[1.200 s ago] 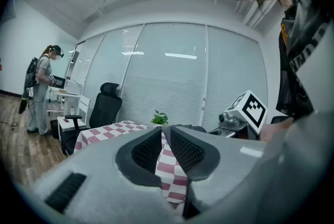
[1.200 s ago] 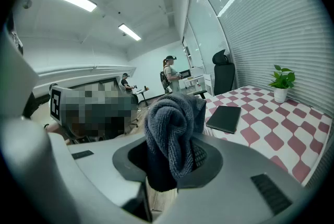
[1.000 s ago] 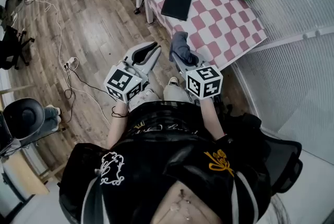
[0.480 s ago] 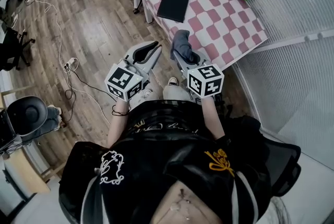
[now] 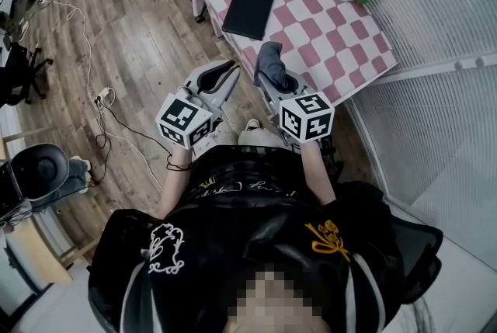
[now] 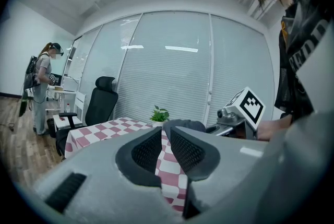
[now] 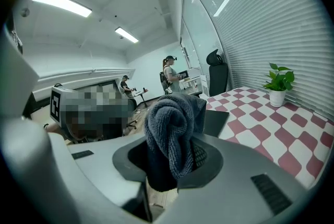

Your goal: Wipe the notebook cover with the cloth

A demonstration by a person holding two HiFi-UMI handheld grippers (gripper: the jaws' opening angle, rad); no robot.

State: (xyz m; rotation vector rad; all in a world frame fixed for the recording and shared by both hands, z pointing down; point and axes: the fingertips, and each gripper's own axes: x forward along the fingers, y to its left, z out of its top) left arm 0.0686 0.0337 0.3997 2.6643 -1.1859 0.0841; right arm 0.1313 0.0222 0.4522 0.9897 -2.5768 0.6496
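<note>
Wiping not started. R gripper (image 7: 172, 159) is clamped on the dark cloth (image 7: 173, 124), bunched, held in air short of the table (image 5: 342, 32). L gripper (image 6: 166, 147) jaws are a bit apart, nothing btwn. Notebook (image 5: 248, 12) lies flat on the table, well apart from the cloth, untouched. Left to do: reach over, wipe cover.

The gripper (image 7: 169, 157) is clamping a bunched grey cloth (image 7: 172, 126), which is sticking up from between its jaws. Behind the cloth, a dark notebook (image 7: 215, 121) is lying flat on the checked table (image 7: 261, 126). A potted plant (image 7: 277, 83) is standing by the blinds (image 7: 271, 19). People (image 7: 169, 74) are standing far back.
</note>
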